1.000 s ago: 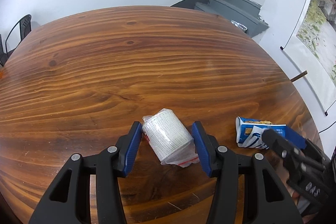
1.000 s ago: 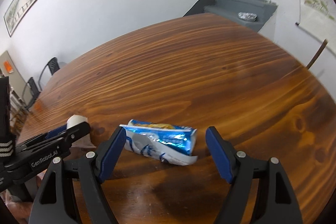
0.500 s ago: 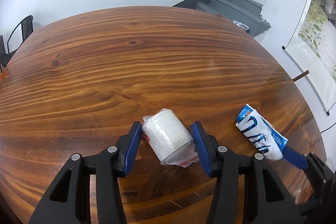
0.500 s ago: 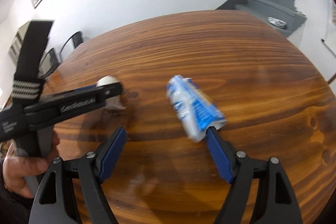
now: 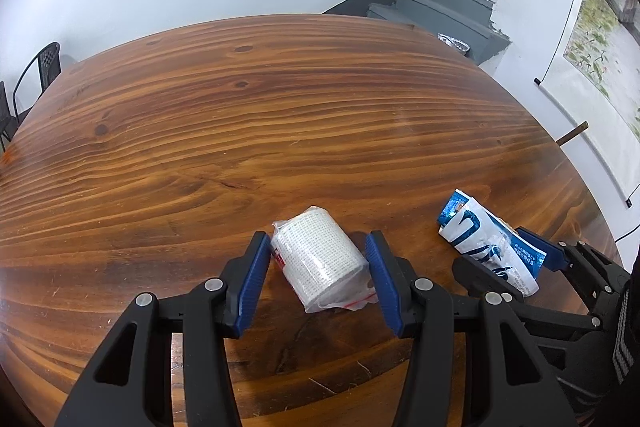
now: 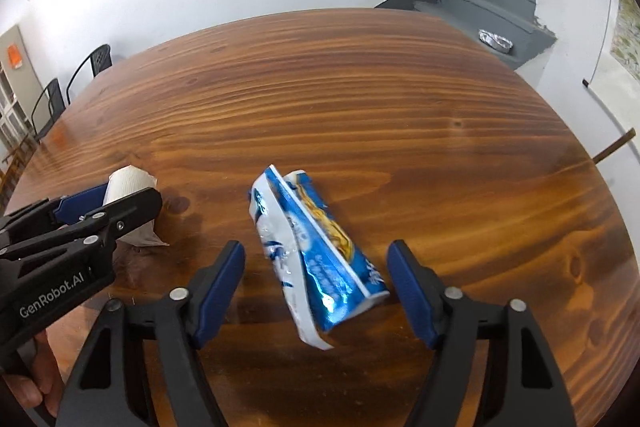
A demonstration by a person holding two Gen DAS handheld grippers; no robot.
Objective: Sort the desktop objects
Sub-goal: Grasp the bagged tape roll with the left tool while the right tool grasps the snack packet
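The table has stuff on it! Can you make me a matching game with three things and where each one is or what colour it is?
Things:
1. bandage roll
2. snack packet
3. foil dish

Descriptions:
A. blue and white, between the open fingers of the right gripper
B. silvery, on the grey steps beyond the table
C. white, in a clear bag, between the open fingers of the left gripper

Pairs: 1-C, 2-A, 3-B
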